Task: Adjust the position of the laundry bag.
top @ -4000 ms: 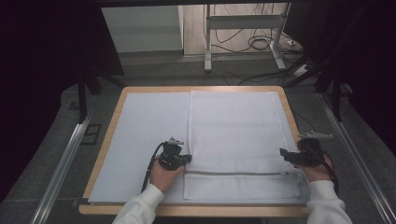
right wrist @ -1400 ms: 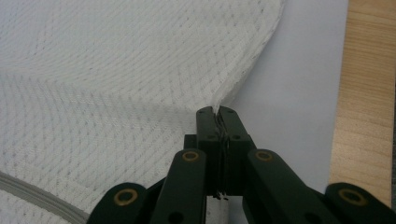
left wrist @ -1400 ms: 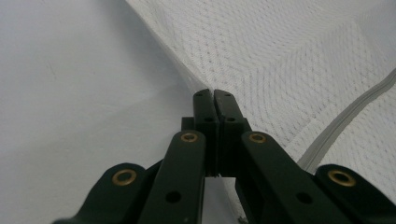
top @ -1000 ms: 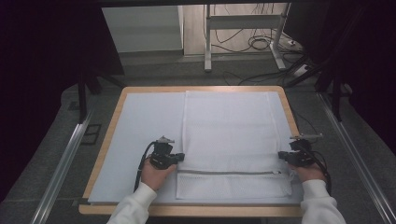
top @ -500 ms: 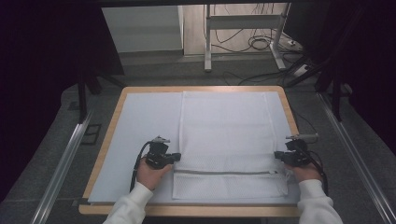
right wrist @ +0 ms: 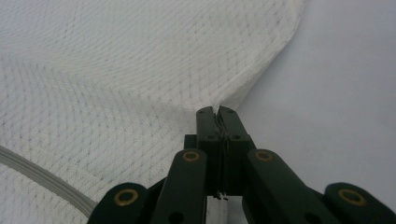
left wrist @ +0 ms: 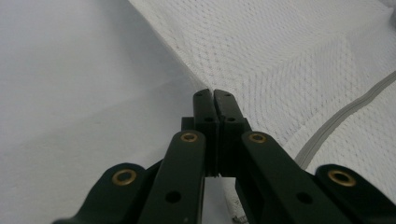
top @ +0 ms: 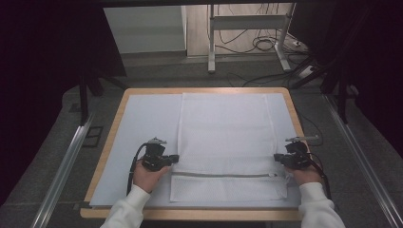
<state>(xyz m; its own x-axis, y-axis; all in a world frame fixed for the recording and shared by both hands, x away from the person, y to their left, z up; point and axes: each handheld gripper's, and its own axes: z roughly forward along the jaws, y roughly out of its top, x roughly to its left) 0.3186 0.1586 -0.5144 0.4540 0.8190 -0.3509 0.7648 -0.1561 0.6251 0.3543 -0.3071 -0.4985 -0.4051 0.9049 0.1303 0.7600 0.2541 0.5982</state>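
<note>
Your L tongs (top: 174, 158) & R tongs (top: 277, 159) are each clamped on a side edge of the mesh bag (top: 227, 135), nr the worktop's (top: 199, 213) front edge.

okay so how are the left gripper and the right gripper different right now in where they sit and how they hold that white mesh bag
The left gripper sits at the left edge of the white mesh laundry bag; the right gripper sits at its right edge. In the left gripper view the grey zipper runs off to the right of the jaws; in the right gripper view it lies at lower left. Both are shut on the bag's edge, level with each other.
</note>
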